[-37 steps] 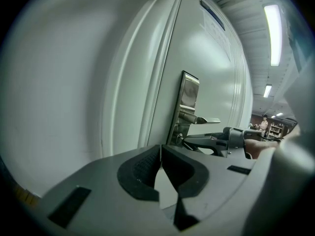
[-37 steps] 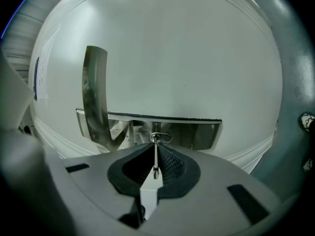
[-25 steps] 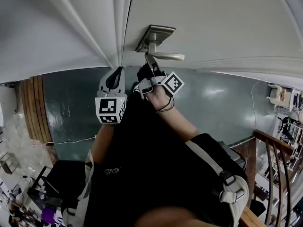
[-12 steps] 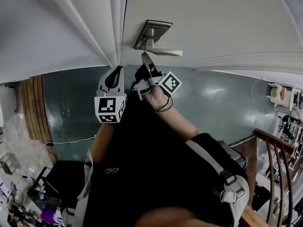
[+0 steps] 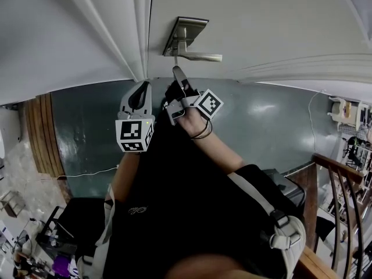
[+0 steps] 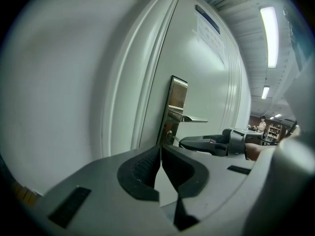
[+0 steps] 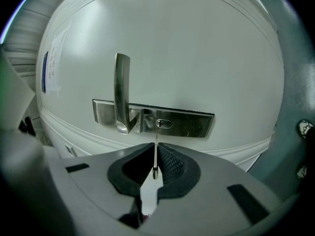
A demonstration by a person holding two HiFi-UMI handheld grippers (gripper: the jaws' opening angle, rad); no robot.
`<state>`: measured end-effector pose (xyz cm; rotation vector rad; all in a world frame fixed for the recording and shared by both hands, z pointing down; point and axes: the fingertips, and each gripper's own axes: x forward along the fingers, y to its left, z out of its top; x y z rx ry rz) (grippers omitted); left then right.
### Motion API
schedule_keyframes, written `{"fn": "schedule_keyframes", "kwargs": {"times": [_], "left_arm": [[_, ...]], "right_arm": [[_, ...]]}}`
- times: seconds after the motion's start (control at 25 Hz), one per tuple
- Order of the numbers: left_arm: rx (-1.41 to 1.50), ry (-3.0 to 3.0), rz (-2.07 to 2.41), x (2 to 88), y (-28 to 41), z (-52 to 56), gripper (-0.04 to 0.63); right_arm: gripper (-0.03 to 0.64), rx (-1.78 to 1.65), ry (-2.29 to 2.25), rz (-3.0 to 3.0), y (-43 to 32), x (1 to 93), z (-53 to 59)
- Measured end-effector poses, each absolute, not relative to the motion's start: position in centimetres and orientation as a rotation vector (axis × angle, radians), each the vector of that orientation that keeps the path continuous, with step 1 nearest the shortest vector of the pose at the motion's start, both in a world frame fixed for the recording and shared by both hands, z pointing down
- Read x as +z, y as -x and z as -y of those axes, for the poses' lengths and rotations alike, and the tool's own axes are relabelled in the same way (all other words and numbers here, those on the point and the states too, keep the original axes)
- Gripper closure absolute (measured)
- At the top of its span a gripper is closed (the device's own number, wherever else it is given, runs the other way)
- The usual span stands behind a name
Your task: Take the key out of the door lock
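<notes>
A brushed-metal lock plate [image 5: 185, 31] with a lever handle [image 5: 200, 56] sits on the white door. My right gripper [image 5: 177, 71] is just below it, shut on the thin key [image 7: 155, 163], which stands edge-on between the pads. The key's tip points at the keyhole [image 7: 164, 124] and lies a short way off the plate [image 7: 189, 125]. The lever [image 7: 121, 92] is left of the keyhole. My left gripper [image 5: 141, 92] hangs beside the right one near the door frame, jaws shut and empty [image 6: 161, 154]; its view shows the right gripper [image 6: 206, 144] at the plate [image 6: 177, 100].
The white door frame [image 5: 136, 34] runs left of the lock. A dark green floor [image 5: 261, 121] lies below. A wooden stair railing [image 5: 334, 179] stands at the right, and cluttered items [image 5: 35, 243] are at the lower left. My black-clad body fills the lower middle.
My right gripper has drawn back from the lock plate with the key, and the gap to the plate has grown. The left gripper has stayed where it was.
</notes>
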<state>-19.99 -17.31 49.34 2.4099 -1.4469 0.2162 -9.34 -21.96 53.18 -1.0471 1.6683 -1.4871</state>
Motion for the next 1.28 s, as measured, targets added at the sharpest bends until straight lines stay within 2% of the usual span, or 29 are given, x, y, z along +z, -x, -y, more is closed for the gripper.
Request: {"fn": "schedule_keyframes", "kwargs": {"times": [0.24,0.76,1.28], "left_arm": [[0.195,-2.403,1.42,50.0,20.5,15.7,0.566],[0.205,-2.392,1.405,51.2,18.7,13.2,0.566],[0.271,-2.374,1.464,50.7,8.3,9.9,0.566]], "right_arm": [[0.588,-1.456,1.089,-1.728,9.7,52.9,19.4],[0.588,-1.166,1.312,-2.333,9.0,51.0,13.7],[0.586,-0.845,1.358,-2.701,0.9,49.5,10.5]]}}
